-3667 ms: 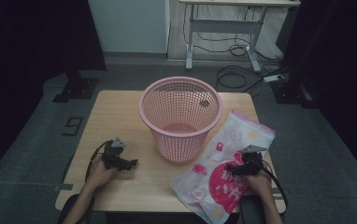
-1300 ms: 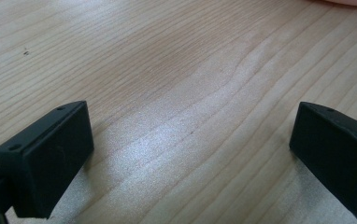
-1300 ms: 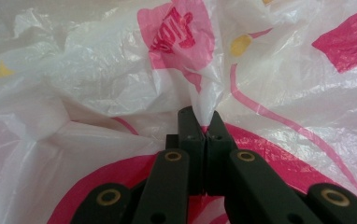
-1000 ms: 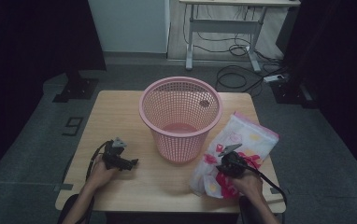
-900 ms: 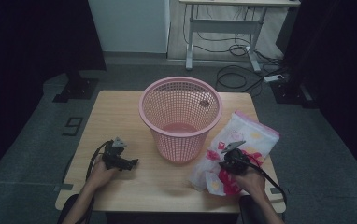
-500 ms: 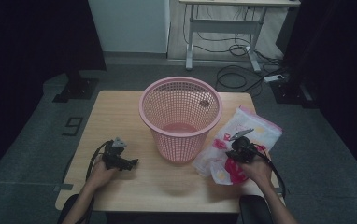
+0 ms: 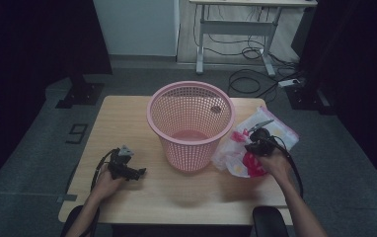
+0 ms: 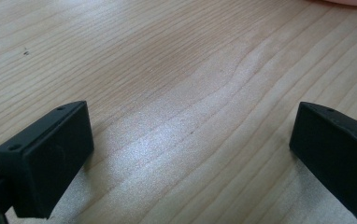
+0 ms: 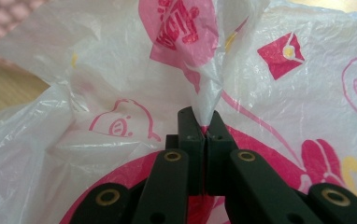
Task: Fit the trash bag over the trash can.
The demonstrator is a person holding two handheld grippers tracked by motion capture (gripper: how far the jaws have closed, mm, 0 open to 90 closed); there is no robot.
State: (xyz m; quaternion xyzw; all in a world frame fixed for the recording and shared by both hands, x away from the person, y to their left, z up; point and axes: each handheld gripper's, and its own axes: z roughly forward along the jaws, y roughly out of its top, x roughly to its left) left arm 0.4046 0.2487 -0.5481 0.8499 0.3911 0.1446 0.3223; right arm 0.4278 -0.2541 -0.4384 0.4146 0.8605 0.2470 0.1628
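White and pink plastic bag sits bunched at the right of the frame just beside the pink basket, a fold pinched in the closed jaws of the right gripper. Next, I judge, comes carrying it over the rim, which blocks a direct path. Lower left, the left gripper rests on the table, jaws open and empty.

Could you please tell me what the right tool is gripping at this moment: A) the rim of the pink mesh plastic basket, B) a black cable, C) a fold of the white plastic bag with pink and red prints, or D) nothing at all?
C: in the right gripper view the right tool has its jaws shut tight on a pinched fold of the white plastic bag with pink and red prints.
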